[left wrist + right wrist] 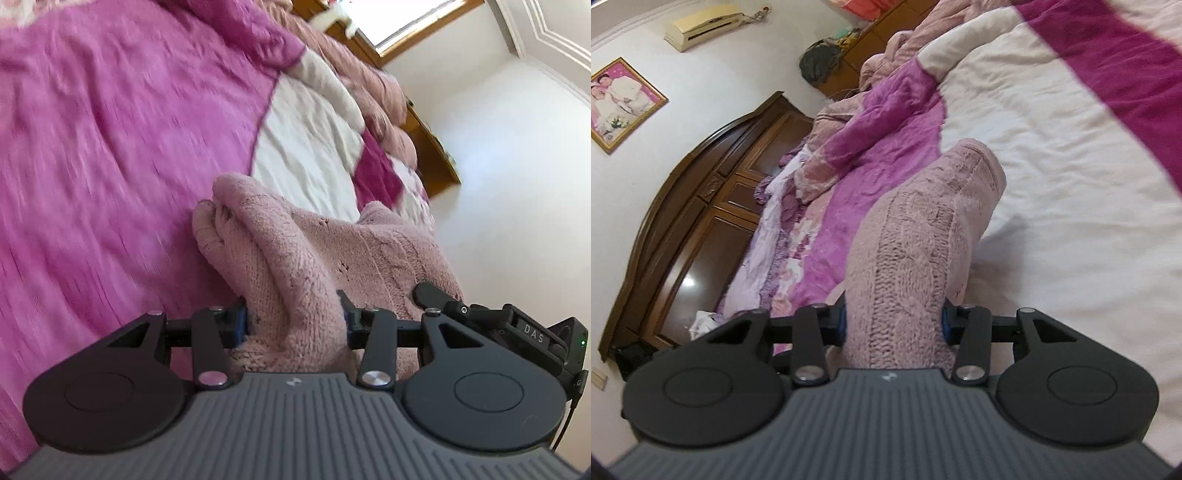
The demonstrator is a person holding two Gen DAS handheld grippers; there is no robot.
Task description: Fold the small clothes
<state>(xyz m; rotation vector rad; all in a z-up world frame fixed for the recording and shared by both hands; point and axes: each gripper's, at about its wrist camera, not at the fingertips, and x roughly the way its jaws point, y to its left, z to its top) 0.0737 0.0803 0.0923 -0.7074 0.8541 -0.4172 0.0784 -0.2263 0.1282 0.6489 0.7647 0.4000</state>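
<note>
A pale pink knitted garment point(295, 240) is bunched between the blue pads of my left gripper point(293, 317), which is shut on a thick fold of it. The knit stretches rightward to a black finger point(428, 295) of my right gripper, which rests on the cloth. In the right wrist view the same pink knit point(923, 221) runs forward as a thick roll over the bed. My right gripper point(894, 319) is shut on its near end. The garment's far end looks lifted off the quilt, with a shadow beneath it.
The bed carries a magenta quilt point(110, 147) with white patches point(1052, 184). Rumpled pink bedding point(849, 140) is heaped toward the dark wooden headboard point(701, 221). White walls, a framed picture point(620, 103), an air conditioner point(701, 26) and a bright window point(406, 22) surround it.
</note>
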